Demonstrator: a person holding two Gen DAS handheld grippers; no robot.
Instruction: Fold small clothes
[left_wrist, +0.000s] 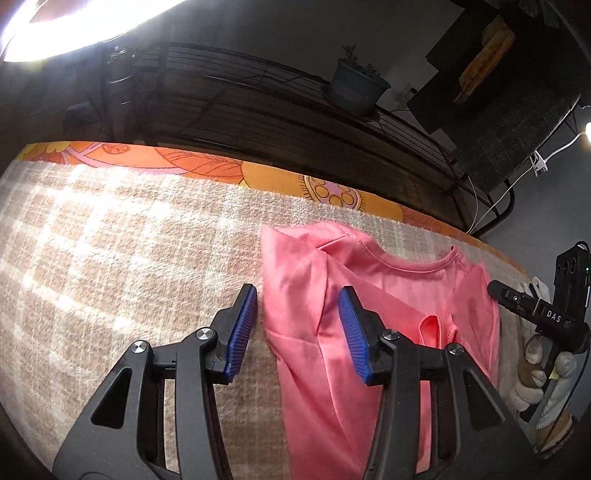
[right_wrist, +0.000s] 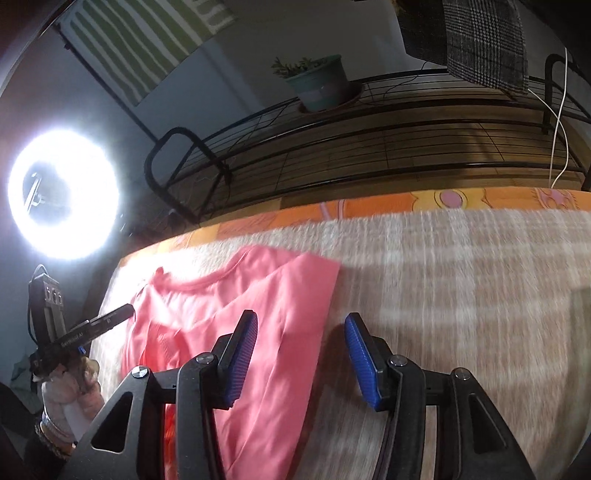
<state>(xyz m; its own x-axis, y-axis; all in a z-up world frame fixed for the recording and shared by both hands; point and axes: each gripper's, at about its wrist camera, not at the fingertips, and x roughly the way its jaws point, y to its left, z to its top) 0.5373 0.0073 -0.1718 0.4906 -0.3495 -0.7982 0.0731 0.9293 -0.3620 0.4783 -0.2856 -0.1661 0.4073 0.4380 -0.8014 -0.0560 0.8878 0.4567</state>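
A small pink shirt (left_wrist: 373, 295) lies on a beige checked cloth (left_wrist: 122, 251), partly folded, with one side laid over its middle and the neckline toward the far edge. My left gripper (left_wrist: 297, 332) is open and empty, hovering over the shirt's left folded edge. In the right wrist view the shirt (right_wrist: 258, 295) lies left of centre. My right gripper (right_wrist: 301, 354) is open and empty above the shirt's right edge. The right gripper also shows at the right edge of the left wrist view (left_wrist: 496, 290), and the left gripper shows at the left of the right wrist view (right_wrist: 127, 312).
An orange floral sheet (left_wrist: 273, 177) borders the cloth's far edge. Behind it stands a black wire rack (right_wrist: 369, 155) with a green plant pot (right_wrist: 321, 85). A bright ring light (right_wrist: 62, 194) stands at the left. A white cable (right_wrist: 559, 140) hangs at the right.
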